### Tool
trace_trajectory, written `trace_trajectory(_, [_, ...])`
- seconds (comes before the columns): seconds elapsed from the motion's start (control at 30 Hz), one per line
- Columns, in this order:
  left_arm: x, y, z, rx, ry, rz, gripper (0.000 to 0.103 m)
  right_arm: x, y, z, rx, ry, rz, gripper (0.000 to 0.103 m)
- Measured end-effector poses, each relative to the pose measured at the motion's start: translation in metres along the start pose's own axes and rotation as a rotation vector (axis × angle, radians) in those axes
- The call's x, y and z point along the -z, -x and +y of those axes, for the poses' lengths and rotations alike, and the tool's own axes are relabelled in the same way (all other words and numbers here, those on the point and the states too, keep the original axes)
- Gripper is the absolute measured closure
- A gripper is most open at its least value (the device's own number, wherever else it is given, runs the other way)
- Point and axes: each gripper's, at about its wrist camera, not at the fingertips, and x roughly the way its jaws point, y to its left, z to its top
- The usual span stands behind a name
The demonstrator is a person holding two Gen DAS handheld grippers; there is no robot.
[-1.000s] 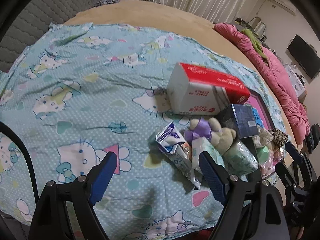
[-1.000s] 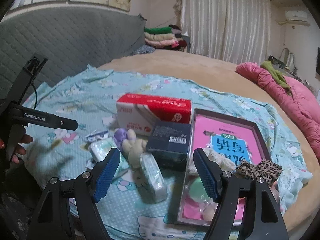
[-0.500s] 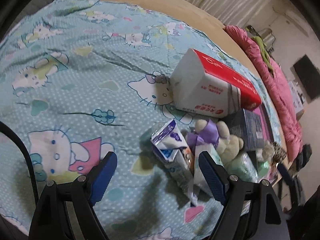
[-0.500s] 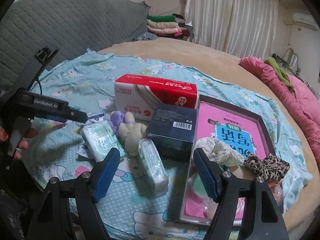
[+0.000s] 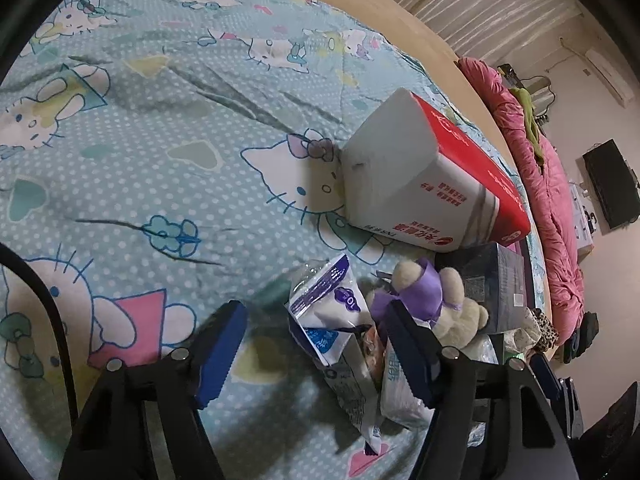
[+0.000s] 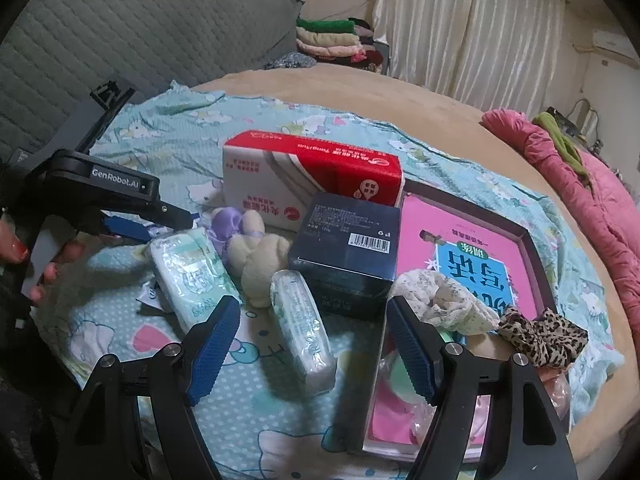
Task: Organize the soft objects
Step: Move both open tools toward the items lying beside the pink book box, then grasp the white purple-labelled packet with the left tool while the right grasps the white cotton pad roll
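A heap of soft things lies on the Hello Kitty blanket (image 5: pixel 160 128). A blue-and-white sachet pack (image 5: pixel 332 320) lies between the open fingers of my left gripper (image 5: pixel 316 356). Beside it are a cream plush toy with a purple bow (image 5: pixel 432 300) (image 6: pixel 256 252) and two green tissue packs (image 6: pixel 188 276) (image 6: pixel 304 332). My right gripper (image 6: pixel 312 348) is open and empty, straddling the nearer tissue pack from above. A red-and-white tissue box (image 6: pixel 312 176) (image 5: pixel 424 188) stands behind. The left gripper also shows in the right wrist view (image 6: pixel 132 224).
A dark blue box (image 6: pixel 348 240) stands next to a tray (image 6: pixel 528 236) holding a pink book, a lace cloth (image 6: pixel 440 300) and a leopard scrunchie (image 6: pixel 540 336). A pink quilt (image 6: pixel 580 172) lies at the bed's right edge. A grey padded headboard (image 6: pixel 120 40) is behind.
My left gripper has moved forward and down to the sachet pack, which now sits between its fingers. My right gripper has come closer to the tissue packs. Both stay open.
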Motion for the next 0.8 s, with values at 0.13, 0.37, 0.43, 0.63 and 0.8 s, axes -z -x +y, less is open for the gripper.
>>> trace_trajectory(0.13, [-0.003, -0.004, 0.001, 0.012, 0.004, 0.001, 0.038, -0.001, -0.015, 0.003, 0.007, 0.03, 0.036, 0.026])
trace_trajectory(0.37, [0.0, -0.002, 0.006, 0.035, 0.004, -0.001, 0.047, 0.004, -0.044, 0.013, 0.01, 0.123, 0.116, 0.026])
trace_trajectory(0.43, [0.002, 0.0, 0.008, 0.043, 0.0, -0.001, 0.049, 0.006, -0.05, 0.017, 0.006, 0.149, 0.13, 0.026])
trace_trajectory(0.63, [0.005, 0.0, 0.007, 0.075, -0.006, -0.001, 0.06, 0.014, -0.066, 0.025, -0.017, 0.194, 0.181, 0.053])
trace_trajectory(0.8, [0.005, -0.005, 0.007, 0.11, 0.0, 0.01, 0.061, 0.018, -0.075, 0.022, -0.057, 0.164, 0.205, 0.065])
